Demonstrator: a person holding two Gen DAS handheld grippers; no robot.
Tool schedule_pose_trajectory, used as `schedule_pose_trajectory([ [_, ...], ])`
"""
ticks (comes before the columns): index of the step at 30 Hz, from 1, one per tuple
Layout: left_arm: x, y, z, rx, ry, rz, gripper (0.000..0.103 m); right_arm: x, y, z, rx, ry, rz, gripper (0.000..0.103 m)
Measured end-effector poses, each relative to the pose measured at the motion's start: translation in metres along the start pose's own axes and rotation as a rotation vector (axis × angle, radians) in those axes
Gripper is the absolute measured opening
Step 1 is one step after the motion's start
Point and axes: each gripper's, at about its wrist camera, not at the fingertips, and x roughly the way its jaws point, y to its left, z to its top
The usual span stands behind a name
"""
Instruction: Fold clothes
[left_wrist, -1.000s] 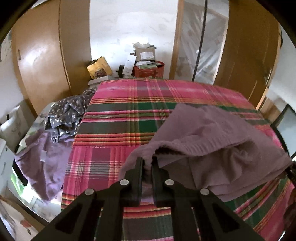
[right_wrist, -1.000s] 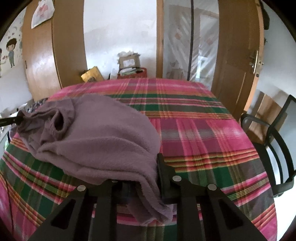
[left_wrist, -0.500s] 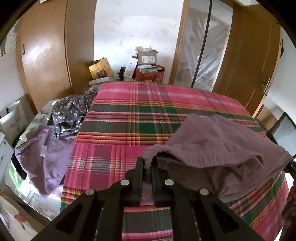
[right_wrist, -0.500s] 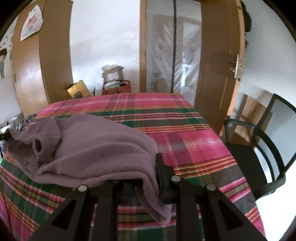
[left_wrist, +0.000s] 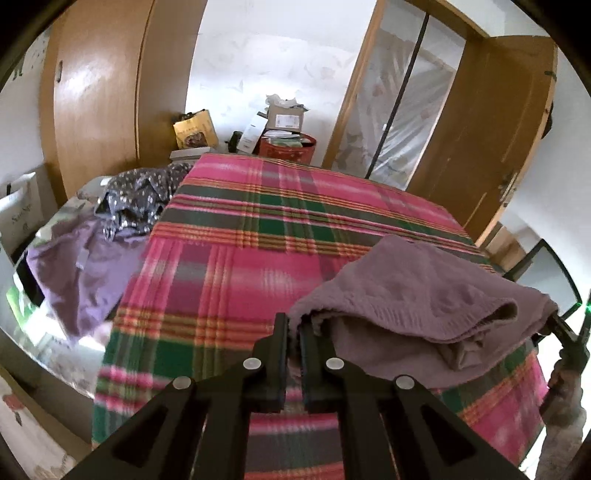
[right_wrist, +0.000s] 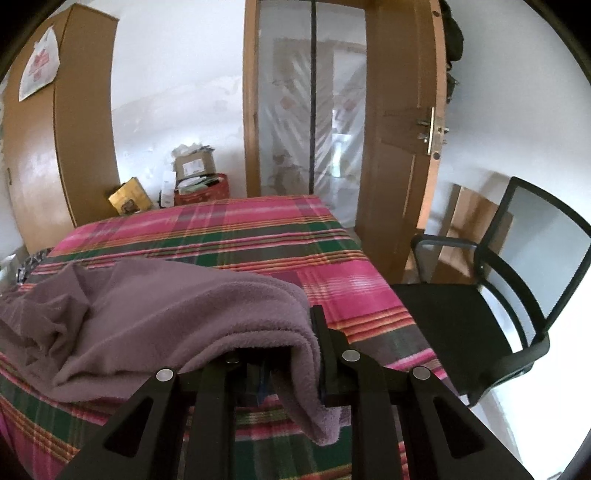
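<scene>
**A:** ok what's on the far left? can't make it out

**B:** heap of clothes beside the bed, a lilac garment (left_wrist: 79, 273) w/ a dark spotted one (left_wrist: 138, 201) behind it. then the bed itself, pink/green plaid blanket (left_wrist: 236, 236) across the whole top.

**A:** and the thing being folded?

**B:** mauve fleece garment (left_wrist: 417, 299), bunched up over the right half of the blanket, strung between the two tools. left hand-held gripper (left_wrist: 291, 334) is pinched tight on one edge of it, jaws nearly together w/ just a thin bit of cloth in the gap. they've been closing a touch more.

**A:** right one?

**B:** right hand-held gripper (right_wrist: 291, 354) is clamped on the other end. fabric (right_wrist: 166, 317) drapes over its left finger so u only see the right finger (right_wrist: 319, 332), and a flap hangs down past the jaws. rest of it sags to the blanket on the left.

**A:** anything further right?

**B:** black mesh office chair (right_wrist: 491, 306) next to the bed, wooden door (right_wrist: 399, 155) behind it.
</scene>
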Motion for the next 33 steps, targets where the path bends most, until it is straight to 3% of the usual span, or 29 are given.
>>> schedule_pose_trajectory([
  [9, -0.015, -0.006, -0.046, -0.048, 0.050, -0.066, 0.006, -0.006, -0.018, -0.019, -0.011, 0.043, -0.024, 0.020],
  [12, -0.006, -0.003, -0.058, -0.057, 0.098, -0.046, 0.006, 0.002, -0.018, -0.028, -0.021, 0.080, -0.039, 0.021],
  [26, -0.017, 0.003, -0.070, -0.006, 0.122, -0.018, 0.007, -0.032, -0.014, -0.042, -0.096, 0.089, -0.040, 0.035],
  [31, -0.031, 0.008, -0.076, 0.009, 0.121, -0.013, 0.009, -0.058, -0.001, -0.046, -0.187, 0.055, -0.052, 0.038],
  [33, -0.036, 0.006, -0.078, 0.034, 0.118, -0.018, 0.010, -0.070, 0.005, -0.046, -0.205, 0.036, -0.020, 0.039],
])
